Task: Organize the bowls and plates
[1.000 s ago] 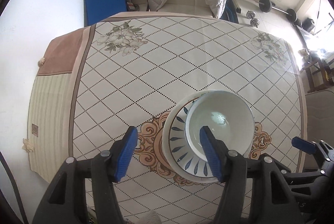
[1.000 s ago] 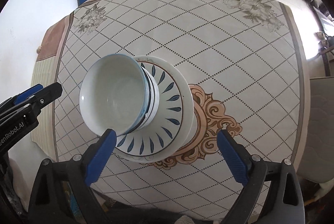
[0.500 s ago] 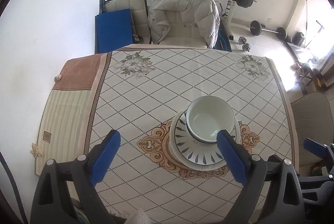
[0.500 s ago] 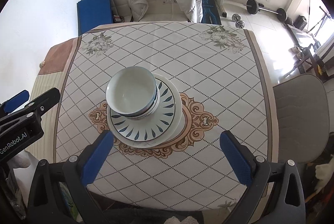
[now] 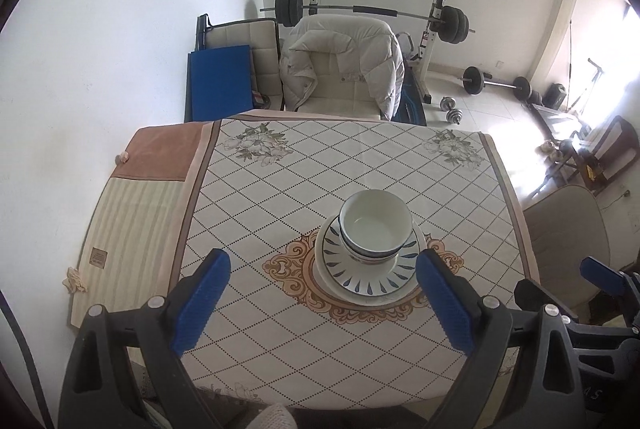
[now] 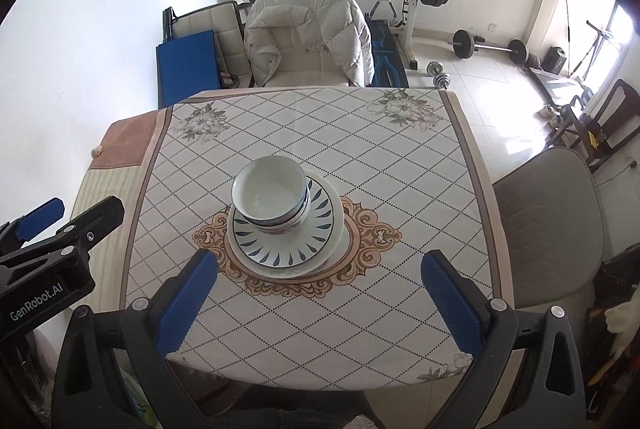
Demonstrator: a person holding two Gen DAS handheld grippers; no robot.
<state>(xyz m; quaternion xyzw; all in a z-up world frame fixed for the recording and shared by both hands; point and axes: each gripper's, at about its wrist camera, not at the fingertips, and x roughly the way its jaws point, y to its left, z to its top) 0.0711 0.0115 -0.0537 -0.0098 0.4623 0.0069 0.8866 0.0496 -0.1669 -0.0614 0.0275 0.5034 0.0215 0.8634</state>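
Pulled back and up from the stacked white bowls (image 5: pixel 375 227) since a second ago.
Upright, mouths up, on blue-leaf plates (image 6: pixel 285 231); left gripper (image 5: pixel 322 303) just opened, right gripper (image 6: pixel 320 299) apart, both empty.

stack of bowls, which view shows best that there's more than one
Right wrist view: the stack of bowls shows its side, with separate rims layered on the right. Left wrist view shows the stack too, with fewer rims visible on its near side.

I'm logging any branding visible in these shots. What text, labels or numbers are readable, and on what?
"GenRobot.AI": white letters on the black body of the left claw.
Brown tag on the striped cloth: too small to read.
Print on the blue bench pad: blurred, unreadable.
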